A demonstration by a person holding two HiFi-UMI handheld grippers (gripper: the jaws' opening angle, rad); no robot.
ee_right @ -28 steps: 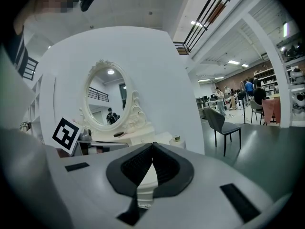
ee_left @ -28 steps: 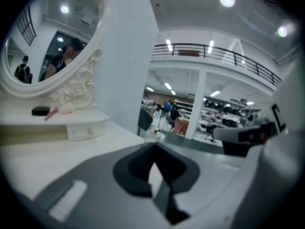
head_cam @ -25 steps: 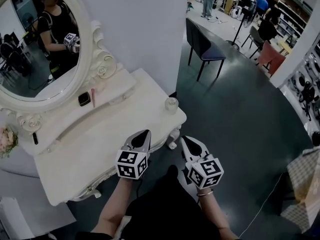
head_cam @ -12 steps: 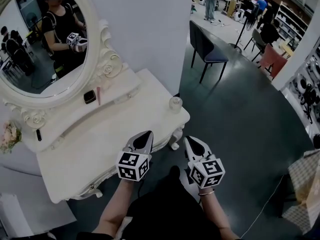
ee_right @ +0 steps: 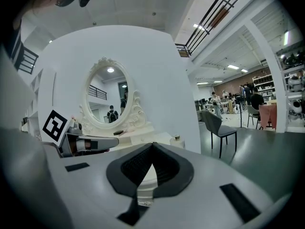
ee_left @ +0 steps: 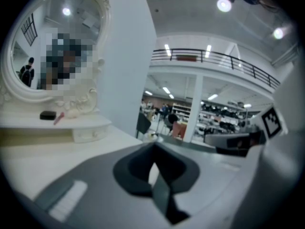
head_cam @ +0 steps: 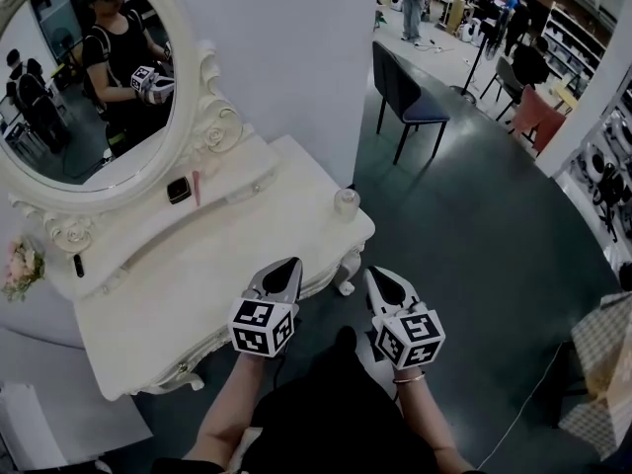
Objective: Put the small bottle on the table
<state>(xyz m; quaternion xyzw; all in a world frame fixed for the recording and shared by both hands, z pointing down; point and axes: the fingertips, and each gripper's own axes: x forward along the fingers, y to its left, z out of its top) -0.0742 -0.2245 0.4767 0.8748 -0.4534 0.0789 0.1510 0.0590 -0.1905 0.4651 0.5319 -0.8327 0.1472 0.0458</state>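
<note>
The small clear bottle (head_cam: 345, 201) with a pale cap stands upright on the right corner of the white dressing table (head_cam: 197, 275); the right gripper view shows the bottle (ee_right: 177, 140) beyond the jaws. My left gripper (head_cam: 289, 265) hovers at the table's near edge, shut with nothing between its jaws (ee_left: 153, 148). My right gripper (head_cam: 374, 276) hangs just off the table's edge over the dark floor, well short of the bottle. It is also shut and empty (ee_right: 152, 147). Neither gripper touches the bottle.
An oval mirror (head_cam: 79, 77) in a carved white frame stands at the back of the table. A small black item (head_cam: 179, 190) and a pink stick (head_cam: 196, 187) lie on its raised shelf. A dark chair (head_cam: 405, 102) stands on the floor to the right.
The head view has shifted slightly, so the table and mirror sit a little further right and up. Both grippers stay shut in nearly the same place.
</note>
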